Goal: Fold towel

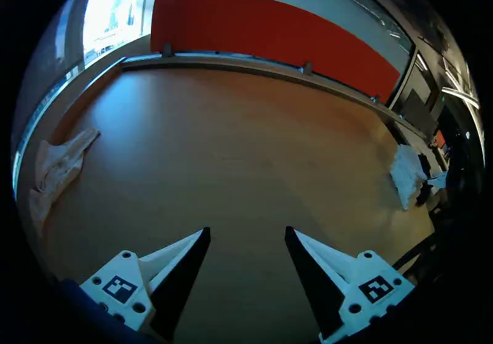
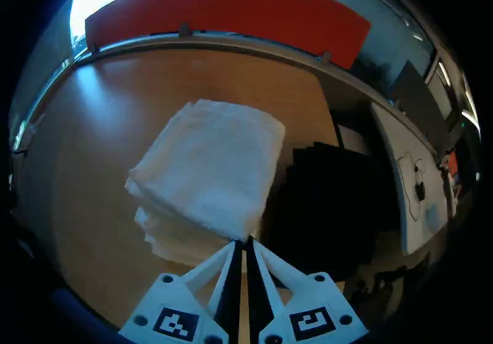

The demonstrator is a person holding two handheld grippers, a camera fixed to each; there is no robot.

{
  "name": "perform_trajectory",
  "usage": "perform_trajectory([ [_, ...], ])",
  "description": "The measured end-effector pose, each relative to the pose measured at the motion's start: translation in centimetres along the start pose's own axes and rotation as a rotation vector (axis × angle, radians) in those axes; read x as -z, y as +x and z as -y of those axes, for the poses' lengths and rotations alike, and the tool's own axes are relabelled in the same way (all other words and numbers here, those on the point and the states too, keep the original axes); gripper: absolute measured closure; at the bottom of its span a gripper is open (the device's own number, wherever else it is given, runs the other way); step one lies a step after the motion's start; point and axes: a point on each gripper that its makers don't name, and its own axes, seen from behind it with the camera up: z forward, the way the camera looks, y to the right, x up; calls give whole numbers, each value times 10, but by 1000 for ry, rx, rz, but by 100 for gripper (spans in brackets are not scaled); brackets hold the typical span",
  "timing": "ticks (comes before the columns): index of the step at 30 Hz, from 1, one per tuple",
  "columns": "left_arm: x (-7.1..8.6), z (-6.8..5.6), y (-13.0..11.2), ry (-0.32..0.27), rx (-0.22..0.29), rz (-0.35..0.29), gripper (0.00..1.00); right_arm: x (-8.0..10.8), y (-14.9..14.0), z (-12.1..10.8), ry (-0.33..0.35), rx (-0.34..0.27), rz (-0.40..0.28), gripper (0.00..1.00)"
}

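A folded white towel [image 2: 212, 165] lies near the right edge of the wooden table [image 2: 92, 159], on top of more white folded cloth [image 2: 166, 236]. My right gripper [image 2: 244, 245] is shut, its tips pinching the towel's near edge. In the left gripper view the same white towel [image 1: 407, 174] appears small at the table's far right. My left gripper [image 1: 246, 236] hovers open over bare wood [image 1: 246, 147] with nothing between its fingers. A crumpled beige towel [image 1: 58, 165] lies at the table's left edge.
A red panel [image 1: 265, 29] stands along the table's far edge, with a bright window [image 1: 114, 8] at its left. Beyond the right edge are a dark chair [image 2: 333, 202] and a white desk [image 2: 410, 177] with a cable on it.
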Motion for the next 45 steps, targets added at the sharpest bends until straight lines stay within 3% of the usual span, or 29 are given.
perform_trajectory([
  [11,1,1,-2,7,-2,3,10,-14,-9,-1,-18,-5,24,94],
  [19,0,2,-2,11,1,4,10,-11,-8,2,-21,6,10,89],
  [23,-1,0,-1,8,1,4,11,-7,-12,4,-18,16,10,80],
  [29,-2,-1,0,4,-5,5,11,0,-6,8,-21,34,-21,57],
  [31,-3,-2,0,2,-4,5,11,4,0,13,-16,40,-42,51],
  [45,-1,0,-2,-1,6,-1,11,8,42,72,66,92,-132,48],
])
